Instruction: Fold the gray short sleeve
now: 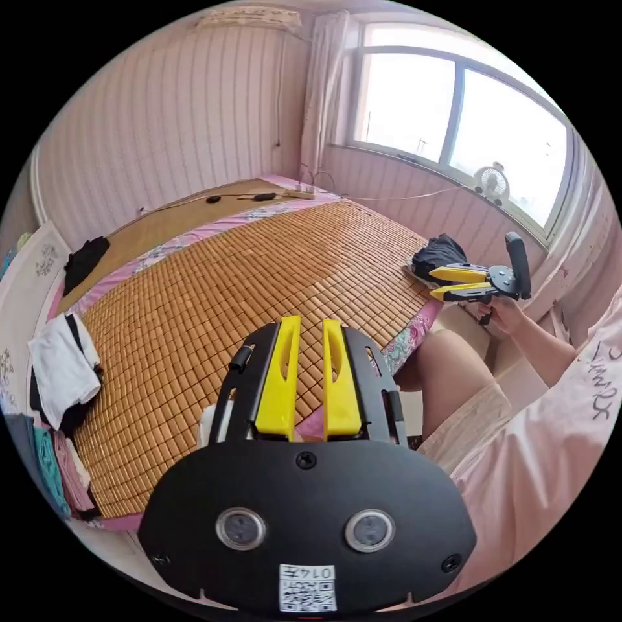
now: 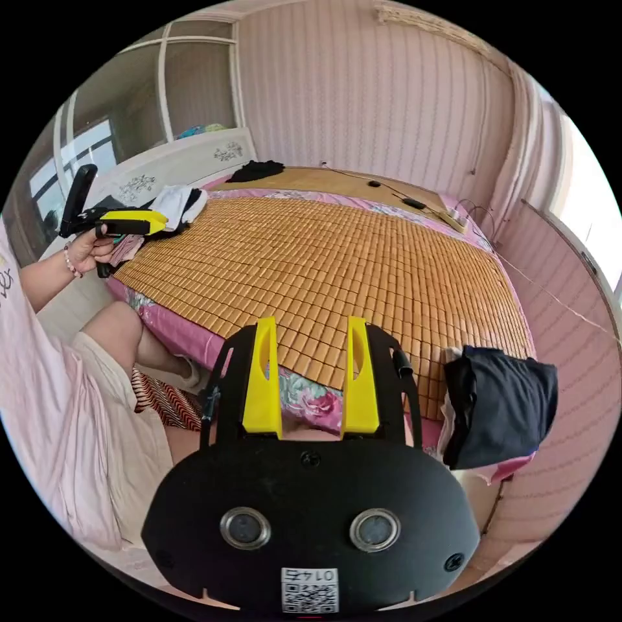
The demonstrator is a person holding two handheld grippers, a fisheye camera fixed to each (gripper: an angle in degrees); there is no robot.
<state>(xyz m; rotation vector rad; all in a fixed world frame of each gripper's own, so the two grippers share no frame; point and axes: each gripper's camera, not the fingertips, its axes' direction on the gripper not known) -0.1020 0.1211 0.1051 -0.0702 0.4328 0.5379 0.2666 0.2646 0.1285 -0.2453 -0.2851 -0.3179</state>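
No gray short sleeve can be picked out for certain: the mat (image 1: 259, 272) on the bed lies bare, with nothing spread on it, so by the look of it the folding has not begun and the whole job is left, starting with fetching the garment. The likeliest sources are two heaps at opposite edges of the mat. One is a dark bundle (image 2: 502, 402) at the corner near the right gripper (image 2: 310, 376), dark navy or charcoal rather than plainly gray, and whether it is the shirt I cannot tell. The other is a pile (image 1: 61, 376) near the left gripper (image 1: 310, 379), with a white piece on top and dark, teal and pink cloth under it. A separate black garment (image 1: 84, 259) lies on the bare wood at the far end of the bed. The left gripper hovers over the near edge of the mat, jaws a little apart and holding nothing; the right hangs off the bed's edge, jaws wider apart and likewise empty. No basket, box or other container is in sight; the clothes sit loose on the bed. A small fan (image 1: 490, 183) stands on the window sill.
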